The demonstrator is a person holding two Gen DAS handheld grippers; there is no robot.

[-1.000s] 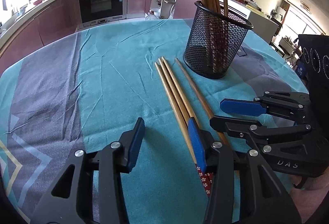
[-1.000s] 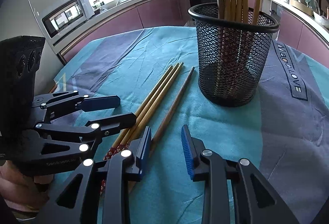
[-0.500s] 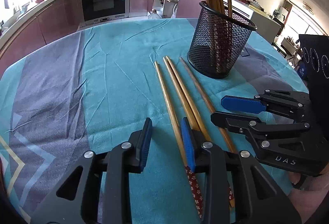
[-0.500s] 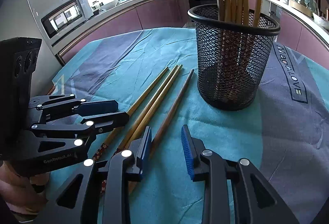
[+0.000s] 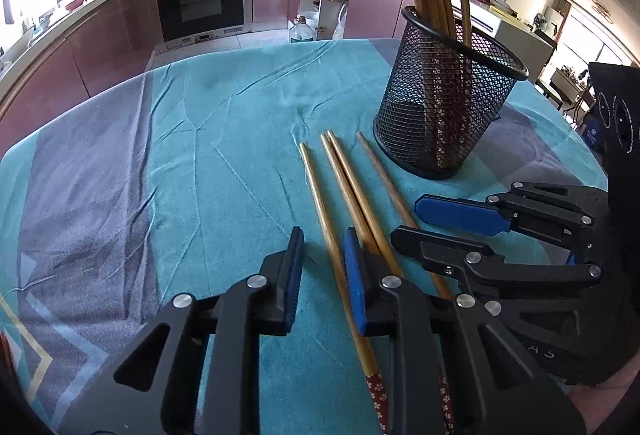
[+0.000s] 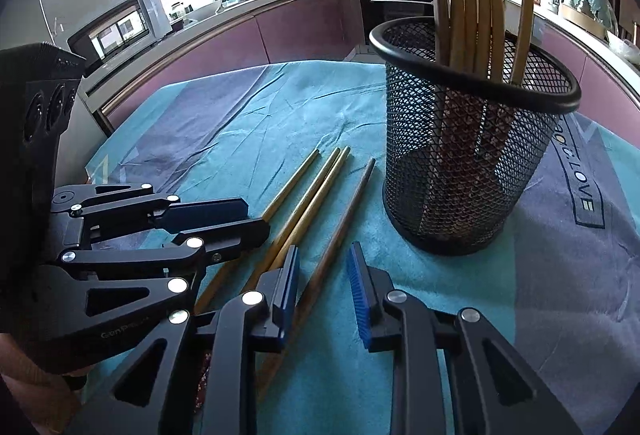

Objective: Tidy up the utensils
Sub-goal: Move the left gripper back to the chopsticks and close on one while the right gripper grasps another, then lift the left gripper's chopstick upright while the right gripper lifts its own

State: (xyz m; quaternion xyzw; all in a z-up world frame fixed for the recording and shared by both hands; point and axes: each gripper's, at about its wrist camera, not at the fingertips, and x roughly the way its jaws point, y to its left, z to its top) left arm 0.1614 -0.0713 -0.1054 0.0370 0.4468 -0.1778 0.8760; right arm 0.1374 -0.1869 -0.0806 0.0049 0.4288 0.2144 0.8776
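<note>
Four chopsticks [image 5: 352,191] lie on the table [image 5: 224,171] beside the mesh holder [image 5: 444,107]. The left gripper [image 5: 322,267] straddles the leftmost stick, unclenched; its jaws have just been closing. The right gripper [image 6: 322,283] straddles the rightmost stick, also ungripped (jaws narrowing). The leftmost stick now lies apart from its neighbours. Open cloth lies left.
</note>
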